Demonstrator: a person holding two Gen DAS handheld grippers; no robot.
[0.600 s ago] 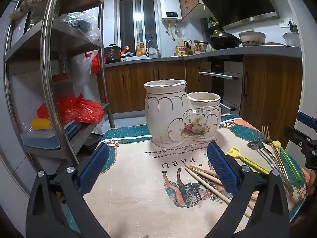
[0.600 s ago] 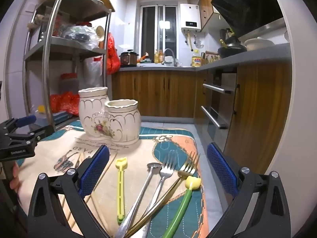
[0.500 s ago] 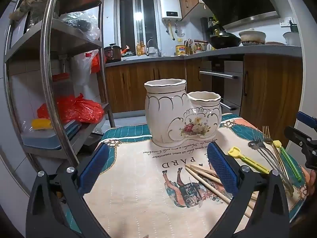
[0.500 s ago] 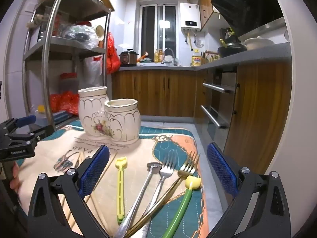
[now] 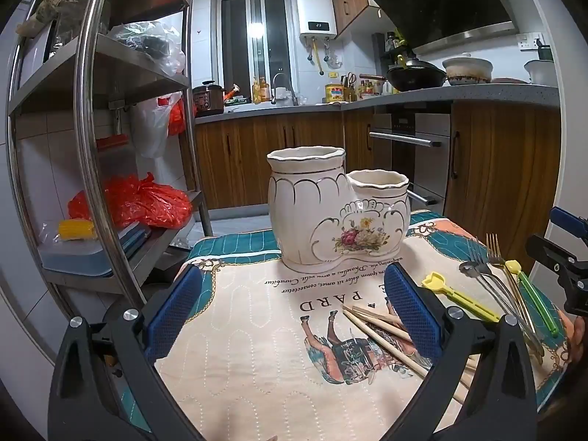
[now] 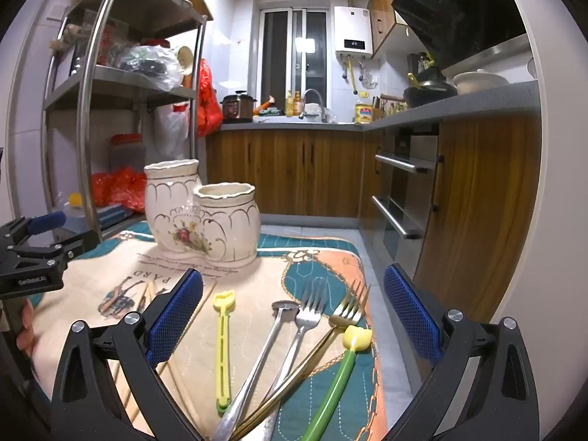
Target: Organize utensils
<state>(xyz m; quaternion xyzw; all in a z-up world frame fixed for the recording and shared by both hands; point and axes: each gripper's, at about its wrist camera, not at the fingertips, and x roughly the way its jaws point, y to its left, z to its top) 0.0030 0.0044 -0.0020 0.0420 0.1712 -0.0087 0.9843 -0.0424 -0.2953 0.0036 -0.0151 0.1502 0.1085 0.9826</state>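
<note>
I count one double holder [image 5: 336, 209] — two joined cups, both without utensils. In front of it to its right lie two forks [image 6: 310, 308], one spoon [image 6: 283, 307], a yellow stick [image 6: 223, 345] and a green one [image 6: 340, 378]; several chopsticks [image 5: 375, 327] lie nearer. My left gripper [image 5: 294, 316] and right gripper [image 6: 294, 319] both gape, grasping nothing. All rests on a quilted mat [image 5: 257, 349] in a kitchen.

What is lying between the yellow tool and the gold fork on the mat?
In the right wrist view, two silver utensils lie between the yellow tool and the gold fork: a spoon-like piece and a silver fork.
</note>
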